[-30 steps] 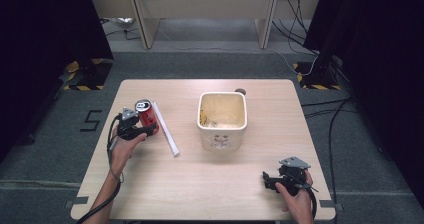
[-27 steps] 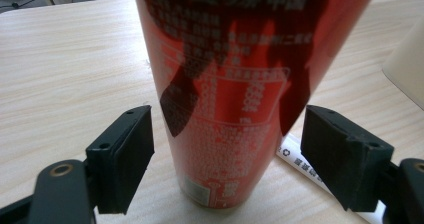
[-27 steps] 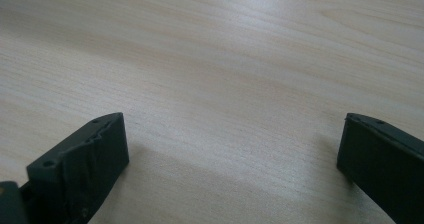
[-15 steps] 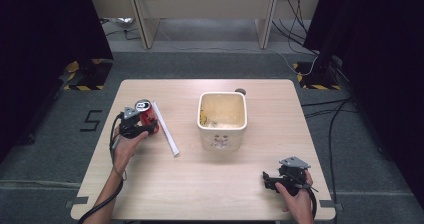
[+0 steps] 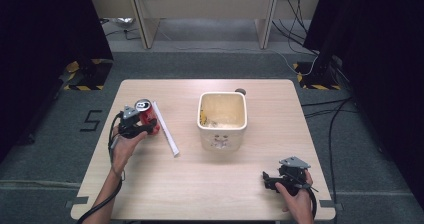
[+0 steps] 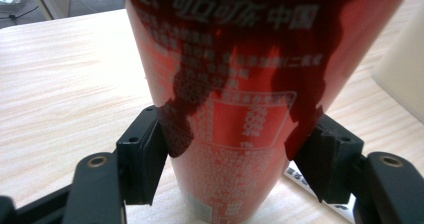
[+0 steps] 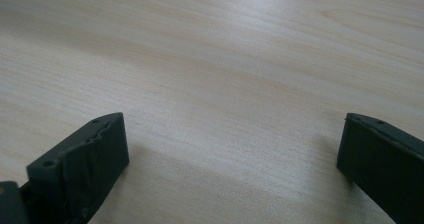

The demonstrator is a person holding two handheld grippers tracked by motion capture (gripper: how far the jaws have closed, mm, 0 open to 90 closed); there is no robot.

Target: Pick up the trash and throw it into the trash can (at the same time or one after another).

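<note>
On the left side of the worktop (image 5: 200, 184) stands a red can (image 5: 145, 115). It is upright, and its silver top faces up. The left tool (image 5: 145, 126) is right at the can, low down on its side. The left gripper view shows the can (image 6: 240, 114) sitting between the two black pads (image 6: 145, 159). The jaws have just been closing in on it. The pads look like they touch the can on both sides now, so the left tool is pinching the can. The can is not off the worktop yet; its bottom looks to be resting on the wood.

Just beside the can, on its right, lies a long white stick (image 5: 166, 129). It lies flat and slanted.

In the middle stands a cream bin (image 5: 222, 134) with an open top. There are some small bits inside it, but they are too small to tell what they are. The can is well apart from the bin.

On the right, near the front edge, the right tool (image 5: 267, 179) waits in the person's hand. Its jaws are spread wide, with bare wood between them in the right gripper view (image 7: 230, 134). It holds nothing.

So I think the job has just started. The grab on the can looks done, or almost done. What is left, I guess, is to lift the can, carry it over to the bin, and drop it in. The white stick may need to go too.
</note>
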